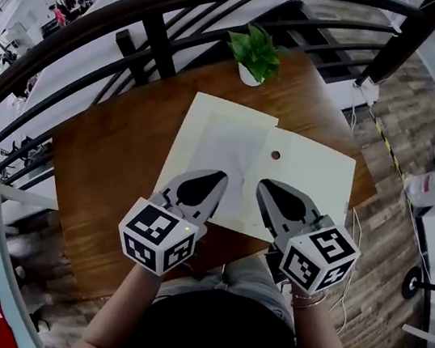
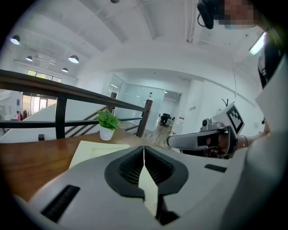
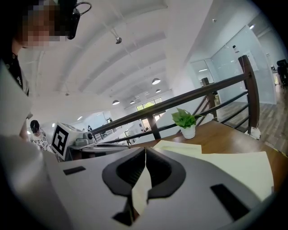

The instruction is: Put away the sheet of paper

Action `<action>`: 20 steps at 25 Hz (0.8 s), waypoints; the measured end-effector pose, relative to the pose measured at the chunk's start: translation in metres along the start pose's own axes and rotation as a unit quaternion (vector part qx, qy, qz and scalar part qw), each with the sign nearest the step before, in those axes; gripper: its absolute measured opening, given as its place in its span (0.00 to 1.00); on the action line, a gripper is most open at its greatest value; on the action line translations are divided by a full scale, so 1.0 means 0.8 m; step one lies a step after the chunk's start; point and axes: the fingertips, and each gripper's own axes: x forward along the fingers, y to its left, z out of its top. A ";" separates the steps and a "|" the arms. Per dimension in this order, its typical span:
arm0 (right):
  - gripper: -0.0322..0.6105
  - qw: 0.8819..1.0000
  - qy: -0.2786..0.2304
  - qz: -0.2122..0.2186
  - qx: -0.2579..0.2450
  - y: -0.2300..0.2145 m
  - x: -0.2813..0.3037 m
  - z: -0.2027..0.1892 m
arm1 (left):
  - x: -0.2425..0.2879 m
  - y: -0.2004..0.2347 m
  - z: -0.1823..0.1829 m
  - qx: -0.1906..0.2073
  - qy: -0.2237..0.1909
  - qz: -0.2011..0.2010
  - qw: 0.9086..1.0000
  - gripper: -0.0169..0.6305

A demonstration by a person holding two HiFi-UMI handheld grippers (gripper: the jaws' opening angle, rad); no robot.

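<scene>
A: State of the left gripper (image 2: 144,152)?

B: Clenched. A pale strip of the sheet of paper (image 1: 299,178) is pinched in the seam of its jaws. The same is noted in the right gripper (image 3: 145,155): jaws closed, paper edge nipped between them.

A: Where is the sheet held?

B: At the edge nearest the person, with one corner zone taken by each gripper. The rest lies flat on the tabletop (image 1: 113,161), spread ahead of both jaws. The two grippers are set side by side, close but apart, with a bare stretch of edge between them.

A: Why two holds?

B: Judged: a limp sheet sags or swings if lifted by one point. Paired grips on one edge keep it level and controllable for lifting or folding.

A: One sheet or two?

B: It cannot be told. A cream panel shows ahead and left of the left gripper and a whiter one ahead of the right, with a crease or overlap between them.

A: Hazards?

B: A potted plant (image 1: 254,56) stands well beyond the sheet's far edge, with a railing (image 1: 145,10) past it. Tearing is thought likely if the grippers are pulled apart.
</scene>
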 end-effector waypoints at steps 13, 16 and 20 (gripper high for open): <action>0.10 1.000 -0.002 -0.006 -0.012 0.012 -0.001 -0.006 | -0.008 0.010 -0.009 -0.028 -0.001 0.023 0.999 0.06; 0.10 1.000 -0.001 -0.016 -0.023 0.011 -0.003 -0.008 | -0.009 0.011 -0.011 -0.034 0.002 0.026 0.999 0.06; 0.10 0.999 0.003 -0.037 -0.030 0.003 -0.005 -0.011 | -0.009 0.011 -0.022 -0.048 0.015 0.031 0.998 0.06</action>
